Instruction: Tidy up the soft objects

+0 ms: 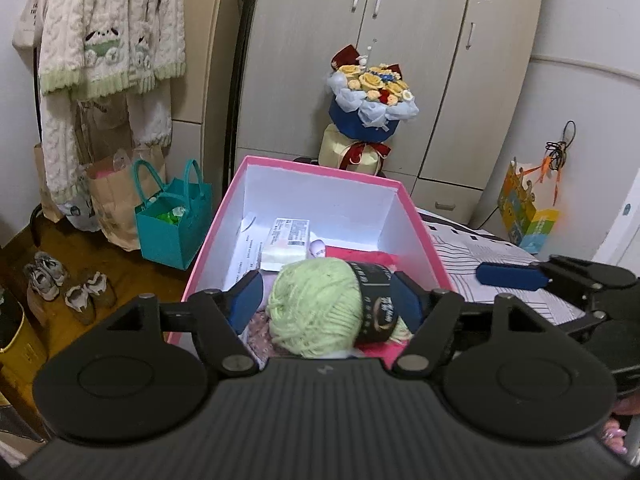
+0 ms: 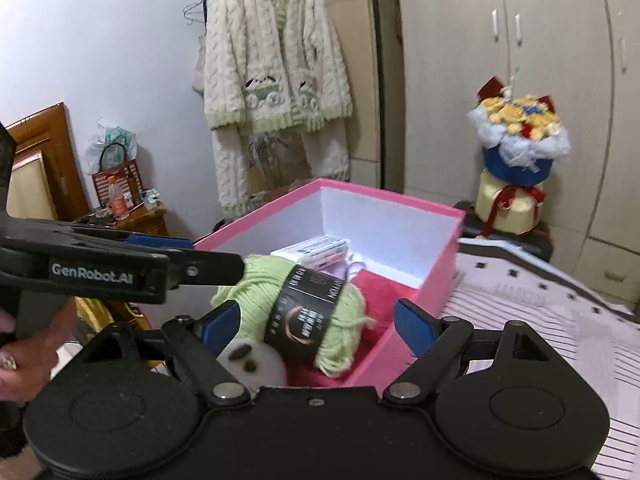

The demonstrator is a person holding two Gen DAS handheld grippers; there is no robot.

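Closest in, the left gripper hangs over the near end of the pink box, its 2 blue pads spread apart with the green yarn ball between them; the left pad stands clear of the wool. That ball, banded with 1 black label, lies inside the box on red cloth, beside a white plush toy. The right gripper hovers at the box's near edge, fingers wide, gripping nothing. Deeper in the box lies a white packet. Striped bedding carries the box. Beyond stand a bouquet, a wardrobe and a hanging cardigan.
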